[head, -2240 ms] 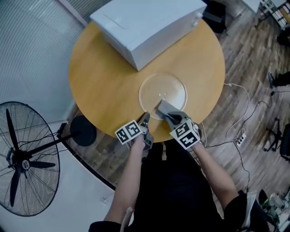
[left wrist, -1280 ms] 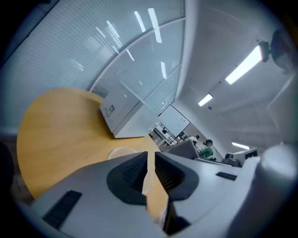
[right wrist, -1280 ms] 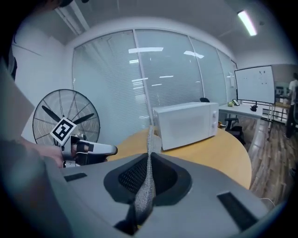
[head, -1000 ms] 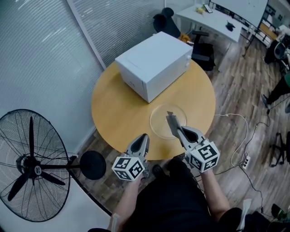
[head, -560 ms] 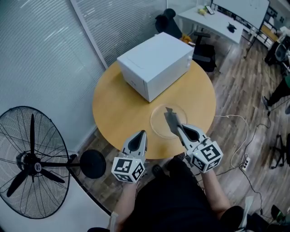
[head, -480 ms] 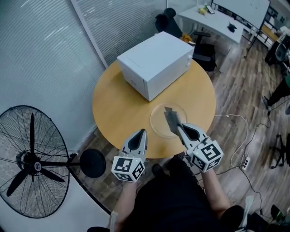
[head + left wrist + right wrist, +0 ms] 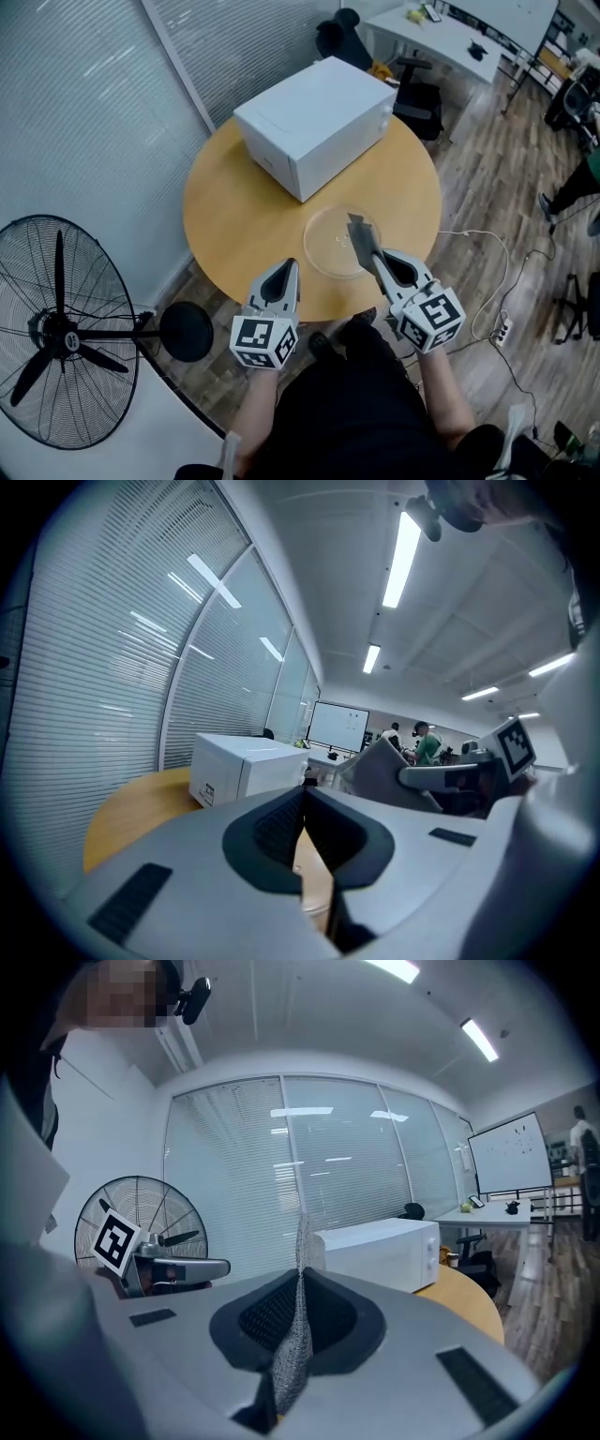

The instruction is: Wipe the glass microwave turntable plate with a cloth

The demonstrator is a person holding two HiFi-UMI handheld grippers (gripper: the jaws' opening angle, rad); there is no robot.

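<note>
Both jaws were closed: right gripper (image 7: 373,255) pinching the limp cloth (image 7: 359,232), left gripper (image 7: 290,266) empty; the fragile, slippery plate (image 7: 323,246) likely needed rim steadying.

Plate (image 7: 323,246) partly behind the hanging cloth (image 7: 362,241)

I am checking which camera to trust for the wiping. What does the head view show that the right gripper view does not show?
Only the head view shows the glass plate on the table. Only the right gripper view shows the whiteboard and, close up, the right gripper shut on the cloth. Both show the white microwave, the fan and the left gripper.
</note>
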